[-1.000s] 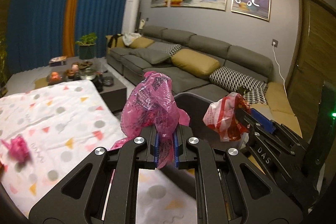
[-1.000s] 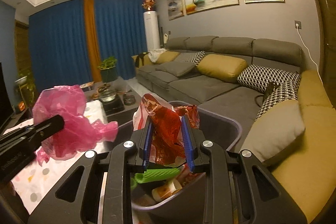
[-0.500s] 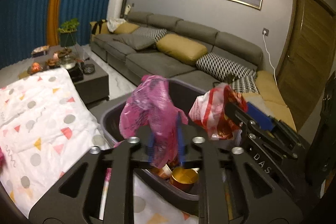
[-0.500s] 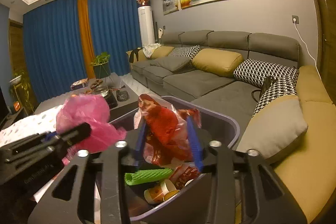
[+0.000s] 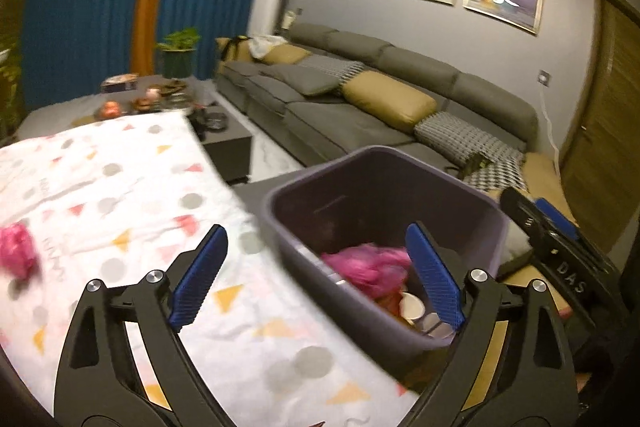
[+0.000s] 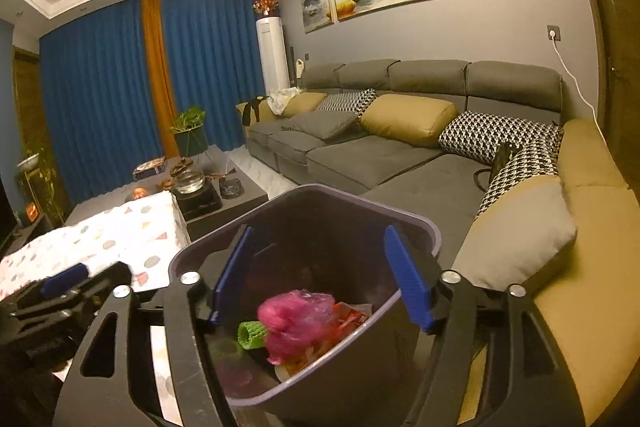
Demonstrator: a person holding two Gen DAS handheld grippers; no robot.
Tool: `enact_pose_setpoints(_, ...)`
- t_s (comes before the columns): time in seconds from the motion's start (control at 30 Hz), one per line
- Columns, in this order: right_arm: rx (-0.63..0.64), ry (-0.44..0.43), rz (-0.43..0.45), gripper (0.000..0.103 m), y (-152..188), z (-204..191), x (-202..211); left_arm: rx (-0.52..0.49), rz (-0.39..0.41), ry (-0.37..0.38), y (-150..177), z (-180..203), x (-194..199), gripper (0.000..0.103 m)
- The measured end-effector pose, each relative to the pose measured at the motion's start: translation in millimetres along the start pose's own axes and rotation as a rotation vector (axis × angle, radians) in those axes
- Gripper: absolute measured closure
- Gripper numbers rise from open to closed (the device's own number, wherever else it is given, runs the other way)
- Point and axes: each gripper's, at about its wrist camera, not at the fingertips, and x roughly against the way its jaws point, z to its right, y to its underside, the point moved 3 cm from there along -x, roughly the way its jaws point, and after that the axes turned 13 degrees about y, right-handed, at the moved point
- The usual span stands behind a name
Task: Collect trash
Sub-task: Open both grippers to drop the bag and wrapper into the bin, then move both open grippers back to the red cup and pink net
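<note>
A dark bin (image 5: 360, 163) (image 6: 360, 203) stands by the table's edge. In it lie a pink plastic bag (image 5: 368, 263) (image 6: 296, 315), a red and white bag (image 6: 348, 315), a green ribbed roll (image 6: 250, 335) and a paper cup (image 5: 412, 307). My left gripper (image 5: 315, 229) hangs over the bin's near rim, its jaws opening wide, with nothing between them. Directly above the bin, my right gripper (image 6: 318, 229) has its jaws opening too, and they hold nothing. Another crumpled pink piece (image 5: 16, 257) lies on the tablecloth at the far left.
The table carries a white cloth with coloured shapes (image 5: 120, 187). A grey sofa (image 6: 360, 155) with yellow and checked cushions runs behind and to the right of the bin. A low coffee table (image 6: 224, 195) with a kettle stands beyond the cloth.
Both grippers opened and let go of their bags. The pink bag and the red and white bag dropped into the bin. The left gripper sank a little.
</note>
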Motion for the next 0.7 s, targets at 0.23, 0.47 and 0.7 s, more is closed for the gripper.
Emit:
enact_pose_setpoints(0.23, 0.020, -0.010, 0.028, 0.025, 6.5, -12.3, 22.3, 0.046, 0.043, -0.173, 12.1, -33.2, 52.2, 0.012)
enact_pose_setpoints(0.47, 0.058, -0.080, 0.034, 0.022, 15.2, -43.3, 43.7, 0.090, 0.064, -0.330, 33.4, -77.9, 110.2, 0.011)
enact_pose_setpoints(0.7, 0.105, -0.193, 0.010, 0.022, 30.3, -92.4, 63.5, 0.160, 0.103, -0.492, 55.7, -131.5, 176.9, 0.011)
